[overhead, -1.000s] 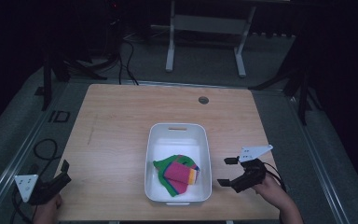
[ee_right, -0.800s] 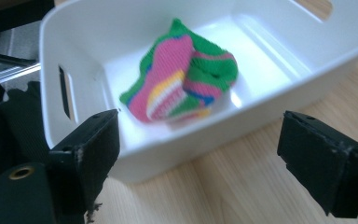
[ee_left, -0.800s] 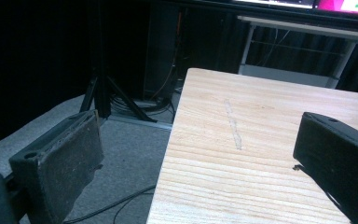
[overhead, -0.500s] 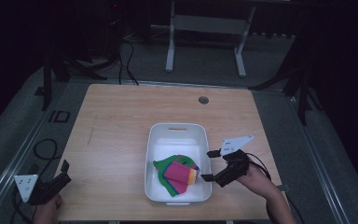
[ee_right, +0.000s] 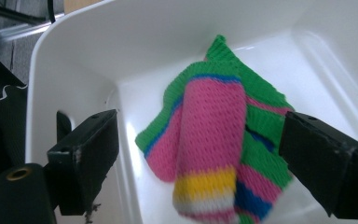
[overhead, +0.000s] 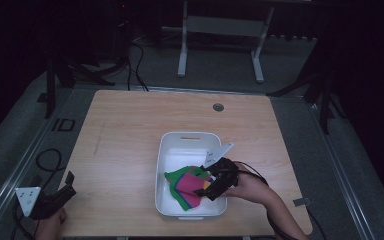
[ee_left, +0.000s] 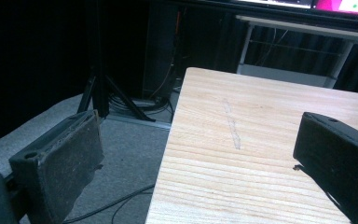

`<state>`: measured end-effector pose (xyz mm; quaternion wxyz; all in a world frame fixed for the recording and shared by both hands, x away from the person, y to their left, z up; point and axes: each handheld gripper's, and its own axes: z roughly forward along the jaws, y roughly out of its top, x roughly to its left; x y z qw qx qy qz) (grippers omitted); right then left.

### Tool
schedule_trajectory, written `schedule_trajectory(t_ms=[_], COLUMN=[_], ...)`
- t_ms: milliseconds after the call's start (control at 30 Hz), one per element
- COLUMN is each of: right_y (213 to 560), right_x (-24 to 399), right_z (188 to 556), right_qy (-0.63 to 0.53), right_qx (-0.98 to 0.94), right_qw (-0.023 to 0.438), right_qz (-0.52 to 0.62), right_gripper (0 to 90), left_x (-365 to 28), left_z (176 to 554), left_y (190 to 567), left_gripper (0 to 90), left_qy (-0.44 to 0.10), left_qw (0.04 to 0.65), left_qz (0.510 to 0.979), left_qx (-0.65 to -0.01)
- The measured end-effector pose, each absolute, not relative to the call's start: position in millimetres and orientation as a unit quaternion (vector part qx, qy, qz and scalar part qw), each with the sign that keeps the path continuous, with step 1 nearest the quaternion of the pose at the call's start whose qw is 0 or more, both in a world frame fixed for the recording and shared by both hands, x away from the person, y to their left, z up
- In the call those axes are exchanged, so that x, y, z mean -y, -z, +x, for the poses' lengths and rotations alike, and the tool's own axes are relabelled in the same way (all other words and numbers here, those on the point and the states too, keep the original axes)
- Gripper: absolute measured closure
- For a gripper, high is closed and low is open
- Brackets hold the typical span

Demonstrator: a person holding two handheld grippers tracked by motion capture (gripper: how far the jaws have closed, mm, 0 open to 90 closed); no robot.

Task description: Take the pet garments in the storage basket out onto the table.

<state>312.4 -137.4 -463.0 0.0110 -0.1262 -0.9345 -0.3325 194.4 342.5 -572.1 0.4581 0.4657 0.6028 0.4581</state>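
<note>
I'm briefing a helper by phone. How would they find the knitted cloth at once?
On the wooden table stands a white tub. Inside, beneath the right claw, lies the knitted cloth: green-edged with pink, yellow and blue stripes, the one colourful thing.

High view overhead facing forward, gripper views close, sharing table [overhead: 130, 145]

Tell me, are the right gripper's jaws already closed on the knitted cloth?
No: the right gripper stands open, jaws apart beside the cloth in the white bin.

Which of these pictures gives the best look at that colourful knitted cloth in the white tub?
The right gripper view: the knitted cloth lies close up between the open jaws, its stripes clear. The high view shows it small in the white tub, partly behind the right gripper. The left gripper view faces bare table.
</note>
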Motion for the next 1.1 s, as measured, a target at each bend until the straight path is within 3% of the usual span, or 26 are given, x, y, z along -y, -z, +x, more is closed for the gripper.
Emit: schedule_trajectory(t_ms=[467,800,967,1100], right_y=[480.7,505.3,521.9,525.8], right_x=[86.2,60.2,49.7,46.0], right_z=[326.1,335.3,332.4,327.5], right_qy=[0.255,0.186,0.129,0.11], right_qx=[0.959,0.974,0.985,0.989], right_qw=[-0.009,0.0,-0.019,-0.055], right_qz=[-0.122,-0.127,-0.11,-0.087], right_gripper=[13.6,13.6,14.2,24.1], left_x=[-342.9,-343.0,-343.2,-343.3], left_z=[194.6,194.6,194.6,194.7], left_y=[572.0,572.1,572.1,572.1], left_gripper=[1.8,1.8,1.8,1.8], left_qy=[-0.455,-0.455,-0.454,-0.454], left_qw=[0.46,0.461,0.461,0.462], left_qz=[0.468,0.469,0.469,0.47], left_qx=[-0.602,-0.601,-0.601,-0.6])
